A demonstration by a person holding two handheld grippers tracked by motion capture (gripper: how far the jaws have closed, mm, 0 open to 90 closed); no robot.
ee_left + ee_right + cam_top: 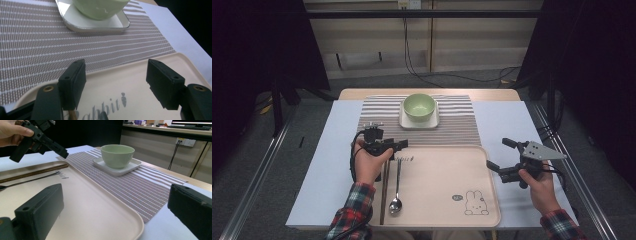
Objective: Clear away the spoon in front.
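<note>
A beige tray (447, 172) with a rabbit print lies at the table's near side. On its left part lie brown chopsticks (384, 195) and a metal spoon (396, 187), side by side. My left gripper (399, 145) hovers over their far ends at the tray's top left corner, open with nothing between its fingers (75, 82). The chopstick tip (72, 115) lies just below the jaws. My right gripper (501, 154) is open and empty at the tray's right edge. Beyond the tray, a pale green bowl (419, 106) stands on a white square plate (432, 123).
A brown and white striped placemat (377, 120) lies under the plate and runs up to the tray's far edge. A pale blue sheet (332, 150) covers the table. Metal rails (257, 170) run along both sides, and cables lie on the floor beyond.
</note>
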